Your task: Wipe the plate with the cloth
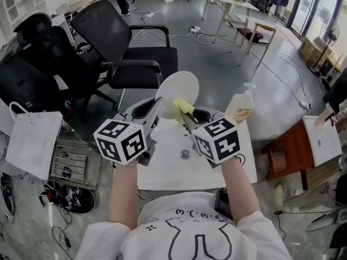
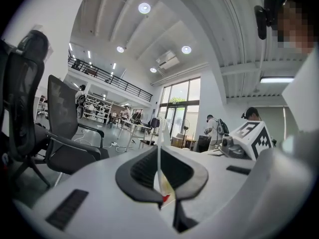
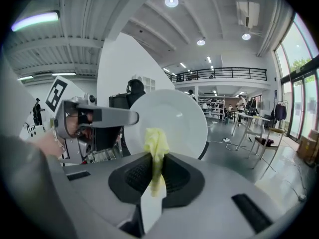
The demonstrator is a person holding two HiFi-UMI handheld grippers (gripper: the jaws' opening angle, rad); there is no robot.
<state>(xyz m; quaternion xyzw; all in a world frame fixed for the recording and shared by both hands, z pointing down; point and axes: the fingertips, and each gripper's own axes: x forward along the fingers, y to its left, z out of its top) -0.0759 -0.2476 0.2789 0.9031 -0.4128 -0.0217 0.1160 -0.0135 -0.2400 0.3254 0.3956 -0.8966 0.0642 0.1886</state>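
A round white plate stands on edge above the small white table, held by its rim in my left gripper, which is shut on it. From the left gripper view the plate shows edge-on as a thin white line between the jaws. My right gripper is shut on a yellow cloth, whose bunched end lies against the plate's face. In the right gripper view the cloth sticks up from the closed jaws in front of the plate.
A spray bottle stands at the table's right edge. A black office chair is just beyond the plate, another chair at left. A white paper bag hangs at left, a brown stool stands at right.
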